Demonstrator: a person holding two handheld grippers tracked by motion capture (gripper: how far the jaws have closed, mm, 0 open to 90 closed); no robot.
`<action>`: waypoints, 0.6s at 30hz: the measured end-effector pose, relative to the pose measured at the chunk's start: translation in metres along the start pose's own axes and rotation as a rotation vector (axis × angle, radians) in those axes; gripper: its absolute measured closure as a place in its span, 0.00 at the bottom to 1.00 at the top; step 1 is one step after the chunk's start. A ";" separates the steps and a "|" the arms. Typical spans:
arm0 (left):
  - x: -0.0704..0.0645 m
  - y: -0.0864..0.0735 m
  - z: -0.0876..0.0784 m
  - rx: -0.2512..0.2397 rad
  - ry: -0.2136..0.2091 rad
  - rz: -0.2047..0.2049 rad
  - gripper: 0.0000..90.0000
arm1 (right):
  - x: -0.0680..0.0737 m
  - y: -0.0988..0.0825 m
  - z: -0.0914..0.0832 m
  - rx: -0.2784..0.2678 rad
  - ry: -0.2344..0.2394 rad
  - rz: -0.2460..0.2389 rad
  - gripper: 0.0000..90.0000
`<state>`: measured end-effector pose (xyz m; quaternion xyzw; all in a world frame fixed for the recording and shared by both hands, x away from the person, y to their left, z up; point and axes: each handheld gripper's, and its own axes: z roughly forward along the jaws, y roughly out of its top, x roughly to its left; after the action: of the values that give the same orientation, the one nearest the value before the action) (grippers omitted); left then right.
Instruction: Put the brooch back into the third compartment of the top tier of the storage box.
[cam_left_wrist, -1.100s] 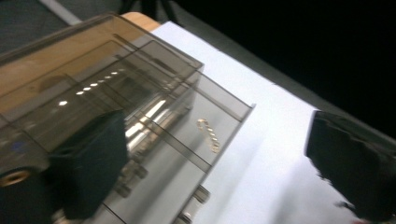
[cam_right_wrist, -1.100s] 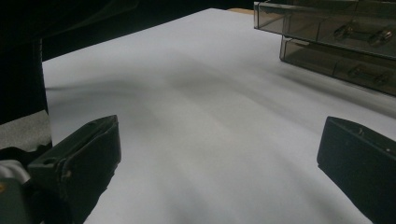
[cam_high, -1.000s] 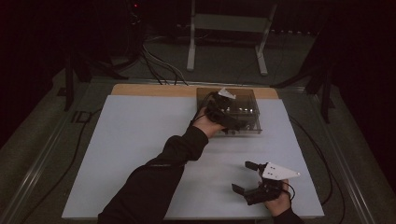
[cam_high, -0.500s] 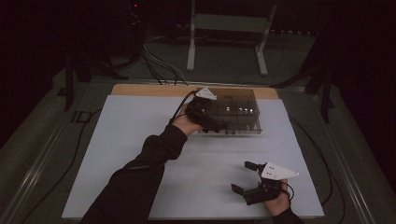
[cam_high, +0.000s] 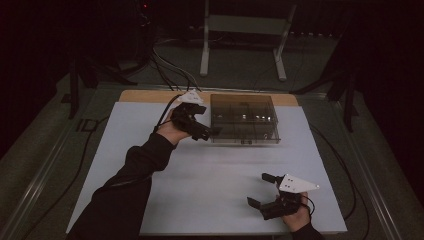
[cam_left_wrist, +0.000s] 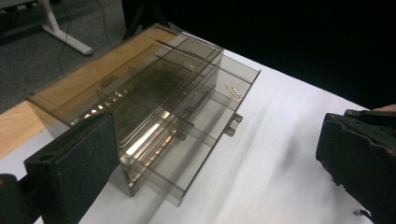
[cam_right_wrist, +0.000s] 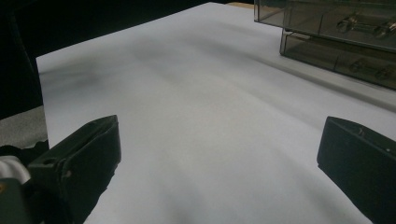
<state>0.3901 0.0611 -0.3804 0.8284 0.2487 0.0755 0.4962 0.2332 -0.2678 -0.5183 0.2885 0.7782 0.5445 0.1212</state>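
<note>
Left gripper (cam_high: 202, 125), jaws apart, sits beside the drawer box (cam_high: 243, 119), likely lining up on a drawer. Right gripper (cam_high: 263, 192), jaws apart, rests idle.

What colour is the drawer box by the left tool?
Smoky translucent brown-grey drawer box, clearest in the left gripper view.

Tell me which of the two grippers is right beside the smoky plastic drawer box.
The left gripper, at the left end of the drawer box, jaws open. The right gripper sits far off near the table's front edge, over bare white surface, jaws also open.
</note>
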 end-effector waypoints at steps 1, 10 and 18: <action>0.001 -0.001 -0.003 -0.006 -0.001 0.000 0.01 | 0.000 0.000 0.000 -0.001 0.001 -0.002 0.00; 0.004 -0.011 -0.023 -0.018 0.011 0.002 0.01 | 0.000 0.000 -0.001 -0.002 0.002 -0.002 0.00; 0.005 -0.033 -0.035 -0.027 0.017 0.019 0.01 | 0.001 0.000 0.000 0.002 0.006 -0.004 0.00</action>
<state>0.3703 0.1037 -0.3917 0.8232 0.2438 0.0905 0.5046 0.2327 -0.2672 -0.5181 0.2857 0.7794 0.5446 0.1196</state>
